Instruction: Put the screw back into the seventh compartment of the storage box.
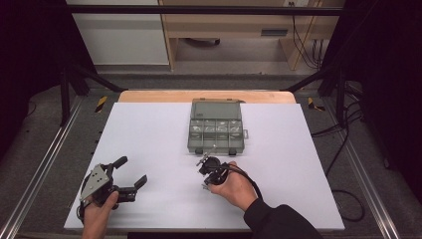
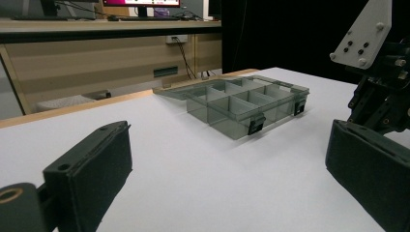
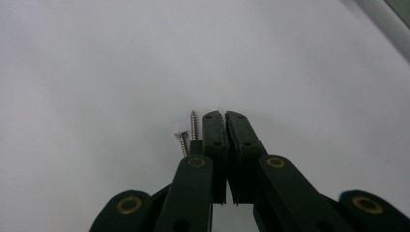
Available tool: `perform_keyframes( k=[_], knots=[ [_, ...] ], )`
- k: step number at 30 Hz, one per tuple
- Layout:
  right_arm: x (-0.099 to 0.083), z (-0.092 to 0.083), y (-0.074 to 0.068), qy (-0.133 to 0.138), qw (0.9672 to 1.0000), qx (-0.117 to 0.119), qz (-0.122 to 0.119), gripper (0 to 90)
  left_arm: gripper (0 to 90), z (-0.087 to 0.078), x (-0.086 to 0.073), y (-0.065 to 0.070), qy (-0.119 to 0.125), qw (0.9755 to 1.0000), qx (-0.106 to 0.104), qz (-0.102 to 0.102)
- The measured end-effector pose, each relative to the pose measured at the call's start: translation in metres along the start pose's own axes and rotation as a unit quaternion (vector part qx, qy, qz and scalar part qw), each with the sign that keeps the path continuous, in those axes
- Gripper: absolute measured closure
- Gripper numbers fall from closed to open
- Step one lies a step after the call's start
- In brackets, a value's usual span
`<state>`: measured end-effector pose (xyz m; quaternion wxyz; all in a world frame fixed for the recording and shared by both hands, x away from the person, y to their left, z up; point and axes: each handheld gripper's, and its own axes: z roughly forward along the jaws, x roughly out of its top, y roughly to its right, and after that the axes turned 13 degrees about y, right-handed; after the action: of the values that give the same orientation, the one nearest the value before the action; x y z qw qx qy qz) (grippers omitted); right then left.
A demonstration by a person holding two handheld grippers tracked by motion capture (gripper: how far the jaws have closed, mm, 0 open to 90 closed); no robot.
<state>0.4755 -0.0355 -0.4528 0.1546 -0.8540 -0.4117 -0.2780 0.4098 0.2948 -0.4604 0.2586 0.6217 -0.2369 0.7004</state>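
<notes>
Right tool point(image 3: 223, 116) stands in the lower middle of its own view with both jaws pressed together, and nothing seems caught between them. Two small screws point(image 3: 188, 135) lie on the white desk point(image 3: 96, 72) just beside its left jaw, so the grasp appears to have missed them. In the high view the open compartment box point(image 1: 215, 130) sits at the centre of the desk, just above the right tool point(image 1: 211, 167). Left tool point(image 1: 130, 175), at the lower left there, is wide open and empty. As a judgement, the sorting is only at the beginning: the screws must be picked and carried to the box.
</notes>
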Motion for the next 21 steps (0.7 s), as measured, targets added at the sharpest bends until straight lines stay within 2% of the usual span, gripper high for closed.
perform_keyframes(
  k=[13, 17, 21],
  knots=[
    [-0.002, -0.01, 0.006, 0.014, 0.9999, 0.001, 0.003, 87.7, 2.5, 0.0, 0.0, 0.001, 0.003, 1.0, -0.007, -0.003],
    [-0.004, -0.018, 0.011, 0.024, 0.9997, -0.004, 0.003, 87.7, 2.5, 0.001, 0.0, 0.001, 0.005, 0.9999, -0.012, -0.004],
    [-0.006, -0.027, 0.018, 0.034, 0.9993, -0.012, 0.014, 87.7, 2.4, 0.001, 0.0, 0.001, 0.007, 0.9998, -0.017, -0.001]
  ],
)
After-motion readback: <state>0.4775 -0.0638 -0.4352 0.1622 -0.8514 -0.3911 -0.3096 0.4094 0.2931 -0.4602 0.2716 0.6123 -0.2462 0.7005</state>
